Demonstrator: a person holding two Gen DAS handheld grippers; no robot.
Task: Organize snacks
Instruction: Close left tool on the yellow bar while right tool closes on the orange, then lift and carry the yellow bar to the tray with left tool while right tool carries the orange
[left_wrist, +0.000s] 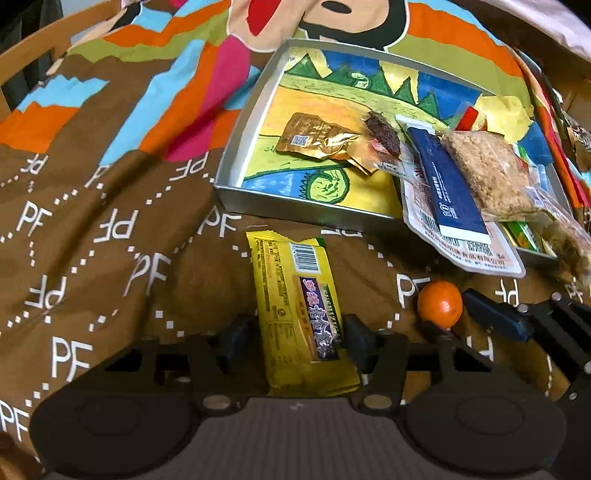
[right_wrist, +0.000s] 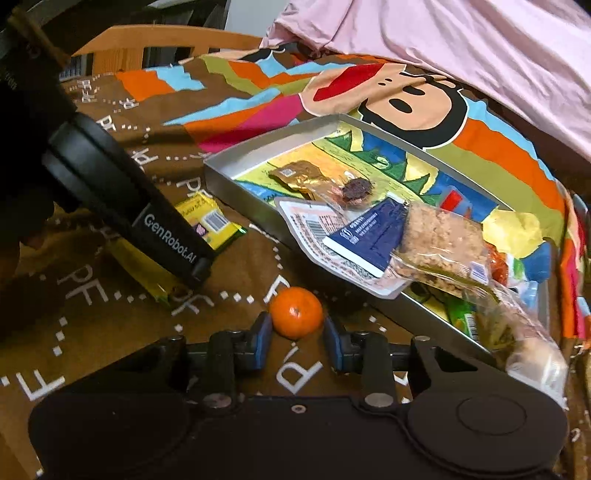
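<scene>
A yellow snack bar (left_wrist: 295, 295) lies lengthwise on the brown printed cloth. My left gripper (left_wrist: 295, 339) is shut on its near half, with a pad against each long edge. A small orange (right_wrist: 295, 312) sits to its right, and my right gripper (right_wrist: 297, 332) is shut on it with the blue pads (right_wrist: 264, 332) at its sides. In the left wrist view the orange (left_wrist: 439, 303) shows with one blue right finger (left_wrist: 495, 314) beside it. Behind both stands a silver tray (left_wrist: 295, 206) holding a gold packet (left_wrist: 314, 138), a navy packet (left_wrist: 450, 188) and a rice cake packet (left_wrist: 487, 170).
A white flat packet (left_wrist: 476, 254) hangs over the tray's near rim (right_wrist: 424, 314). The brown and striped cloth (left_wrist: 92, 221) covers the whole surface. A pink sheet (right_wrist: 461, 44) lies at the back right and a wooden chair back (right_wrist: 147, 40) at the back left. The left gripper's black body (right_wrist: 147, 221) crosses over the bar.
</scene>
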